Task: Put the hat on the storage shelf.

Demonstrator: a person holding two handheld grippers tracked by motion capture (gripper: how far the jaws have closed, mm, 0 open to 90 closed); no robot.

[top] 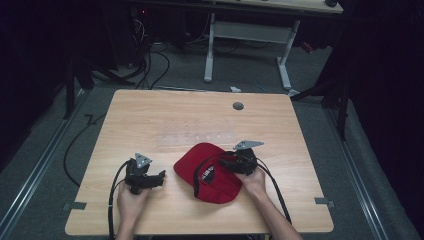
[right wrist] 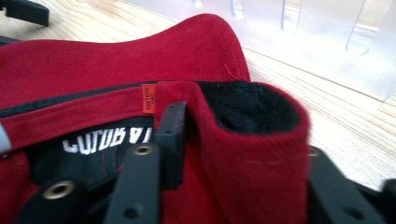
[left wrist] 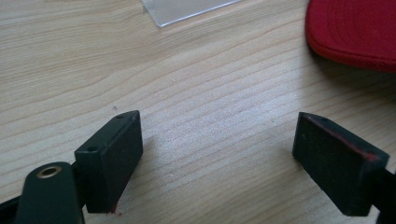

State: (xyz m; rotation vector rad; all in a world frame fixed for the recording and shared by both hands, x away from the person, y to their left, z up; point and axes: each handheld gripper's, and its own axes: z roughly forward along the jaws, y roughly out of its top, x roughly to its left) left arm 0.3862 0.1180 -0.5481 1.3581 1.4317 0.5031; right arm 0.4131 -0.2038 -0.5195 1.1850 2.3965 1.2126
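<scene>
Near the bench's (top: 150, 110) front edge, right tongs (right wrist: 243, 140) clamp a fold of the soft red cap's (top: 210, 175) rim, apparently firmly; light, floppy cloth grips best there. Left tongs (left wrist: 217, 158) gape, empty.

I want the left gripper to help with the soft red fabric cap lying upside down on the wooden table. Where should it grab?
Probably the flat brim edge of the red fabric cap: it points toward the open left gripper and looks firmer than the crown. Come in level from the cap's left side. The right gripper already pinches a fold of the rim.
</scene>
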